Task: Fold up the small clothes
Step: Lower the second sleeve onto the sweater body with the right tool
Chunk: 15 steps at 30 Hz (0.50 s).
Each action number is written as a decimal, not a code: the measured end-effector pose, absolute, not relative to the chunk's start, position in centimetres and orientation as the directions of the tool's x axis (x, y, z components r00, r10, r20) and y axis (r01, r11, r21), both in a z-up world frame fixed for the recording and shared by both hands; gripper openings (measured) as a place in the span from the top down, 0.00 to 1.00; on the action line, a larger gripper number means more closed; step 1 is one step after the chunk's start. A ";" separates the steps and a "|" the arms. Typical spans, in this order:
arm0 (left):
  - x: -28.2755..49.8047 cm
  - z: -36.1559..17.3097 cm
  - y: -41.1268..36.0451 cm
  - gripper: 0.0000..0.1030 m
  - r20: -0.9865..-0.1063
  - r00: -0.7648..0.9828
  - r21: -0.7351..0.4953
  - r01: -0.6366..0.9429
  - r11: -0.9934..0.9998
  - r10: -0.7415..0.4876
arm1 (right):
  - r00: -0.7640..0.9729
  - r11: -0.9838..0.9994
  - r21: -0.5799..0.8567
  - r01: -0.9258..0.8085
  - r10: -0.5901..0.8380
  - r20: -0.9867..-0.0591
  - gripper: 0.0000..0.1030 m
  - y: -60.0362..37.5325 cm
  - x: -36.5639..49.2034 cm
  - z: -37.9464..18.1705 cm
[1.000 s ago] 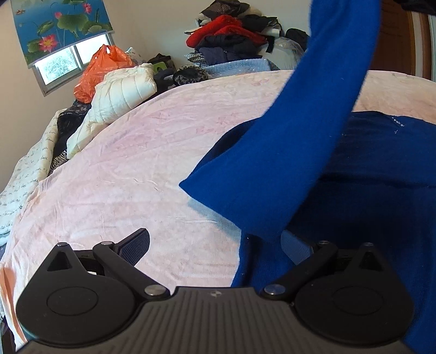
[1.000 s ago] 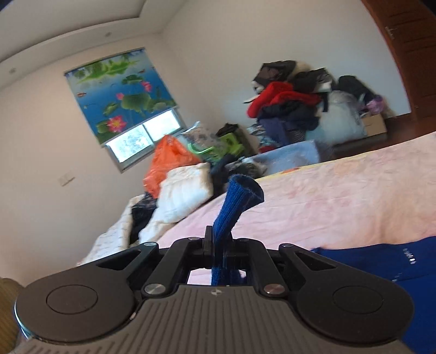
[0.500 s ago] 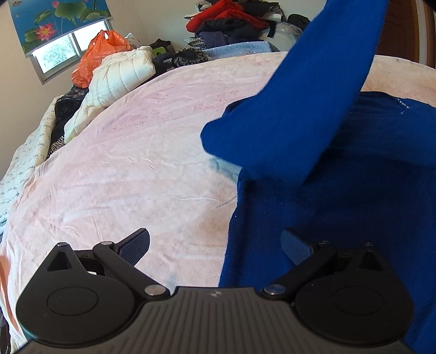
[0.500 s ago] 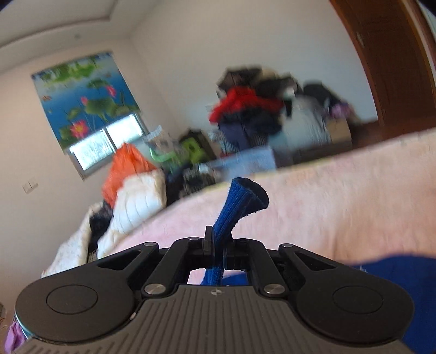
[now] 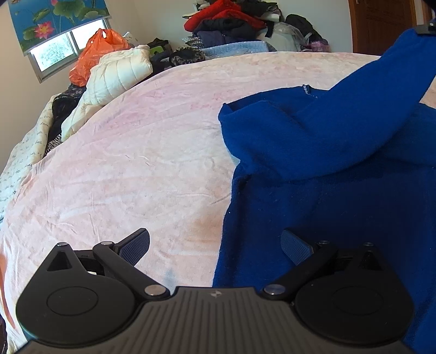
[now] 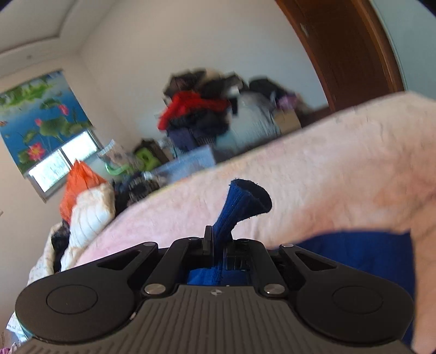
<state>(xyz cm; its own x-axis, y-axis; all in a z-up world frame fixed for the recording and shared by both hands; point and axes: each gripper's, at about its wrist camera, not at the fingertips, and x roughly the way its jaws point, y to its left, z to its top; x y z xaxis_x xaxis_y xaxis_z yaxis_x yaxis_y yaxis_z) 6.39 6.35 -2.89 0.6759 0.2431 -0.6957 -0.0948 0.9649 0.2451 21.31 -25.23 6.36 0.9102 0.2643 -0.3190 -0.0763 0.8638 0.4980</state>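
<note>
A blue knit sweater (image 5: 340, 207) lies on the pink bedspread (image 5: 141, 152), filling the right half of the left wrist view. Its sleeve (image 5: 354, 128) is stretched across the body toward the upper right, where a corner of the right gripper shows. In the right wrist view my right gripper (image 6: 218, 242) is shut on the sleeve's ribbed cuff (image 6: 245, 201), which flares out past the fingers. My left gripper (image 5: 215, 245) hovers open over the sweater's left edge, one finger above the bedspread, the other above the blue cloth, holding nothing.
A white quilted jacket (image 5: 109, 79) and an orange plastic bag (image 5: 95, 51) lie at the bed's far left edge. A heap of red and dark clothes (image 5: 231, 21) stands against the back wall. A wooden door (image 6: 348, 49) is at the right.
The right gripper has carried the cuff down and to the right, so the sleeve, hanging high before, now lies lower across the sweater's body. The left gripper has stayed open in about the same place.
</note>
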 end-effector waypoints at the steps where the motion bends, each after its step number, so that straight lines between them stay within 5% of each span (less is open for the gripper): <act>1: 6.4 -2.9 6.4 0.00 -0.697 0.675 0.243 -0.093 0.966 0.241 | 0.919 0.862 0.504 -0.053 0.240 -0.313 0.90 -26.4 21.2 6.2; 6: 6.3 -2.8 6.3 0.00 -0.697 0.676 0.248 -0.085 0.965 0.239 | 0.829 0.819 0.545 0.178 0.173 -0.532 0.87 -30.9 22.6 -0.2; 9: 6.3 -2.7 6.2 0.00 -0.698 0.675 0.250 -0.082 0.965 0.239 | 0.810 0.754 0.609 0.245 0.187 -0.556 0.82 -32.5 22.2 -3.4; 11: 6.3 -2.7 6.1 0.00 -0.697 0.676 0.254 -0.081 0.964 0.240 | 0.814 0.721 0.639 0.268 0.186 -0.551 0.67 -33.2 21.9 -4.3; 15: 6.3 -2.6 5.9 0.00 -0.700 0.676 0.246 -0.077 0.966 0.232 | 0.831 0.672 0.690 0.268 0.201 -0.518 0.67 -33.9 21.7 -5.3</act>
